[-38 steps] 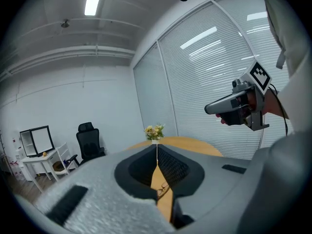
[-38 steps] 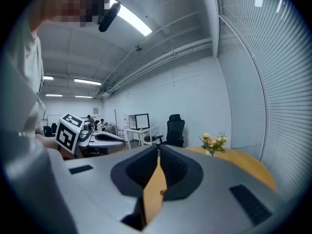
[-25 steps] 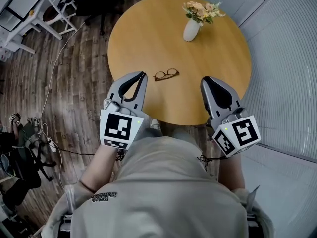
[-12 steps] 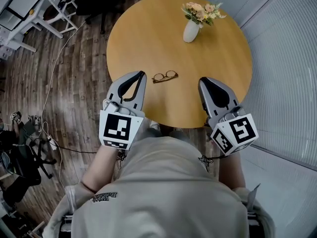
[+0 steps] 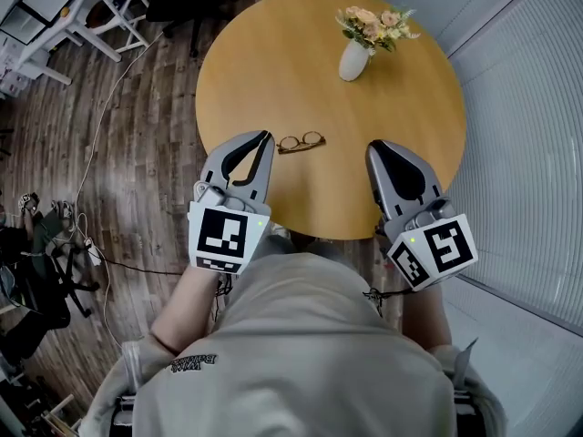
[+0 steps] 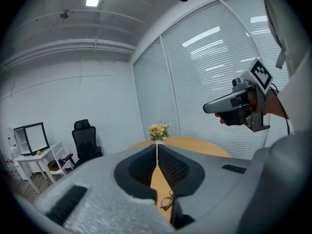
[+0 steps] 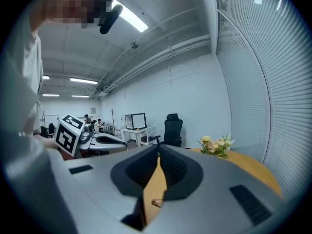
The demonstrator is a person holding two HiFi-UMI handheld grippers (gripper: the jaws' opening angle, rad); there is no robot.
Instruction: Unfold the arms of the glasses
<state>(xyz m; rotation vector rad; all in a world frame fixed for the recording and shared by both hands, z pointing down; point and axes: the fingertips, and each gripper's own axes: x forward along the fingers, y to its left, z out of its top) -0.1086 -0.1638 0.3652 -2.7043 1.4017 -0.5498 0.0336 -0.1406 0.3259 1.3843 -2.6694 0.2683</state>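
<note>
A pair of thin-rimmed glasses point(image 5: 301, 142) lies with its arms folded on the round wooden table point(image 5: 273, 53), near the front edge. My left gripper point(image 5: 266, 137) hovers just left of the glasses, jaws shut and empty. My right gripper point(image 5: 373, 146) hangs a little farther off on the right, also shut and empty. In the left gripper view the glasses point(image 6: 166, 200) show below the closed left gripper point(image 6: 157, 145). The right gripper view has the glasses point(image 7: 157, 203) small beneath the shut right gripper point(image 7: 158, 147).
A white vase of flowers point(image 5: 353, 57) stands at the table's far right. Window blinds point(image 5: 528, 135) run along the right side. Chairs and desks point(image 5: 109, 12) stand at the far left on the wood floor, with cables point(image 5: 86, 244) trailing nearby.
Both grippers have crept a little forward over the table's near edge. Their jaws stay shut and the glasses lie where they were.
</note>
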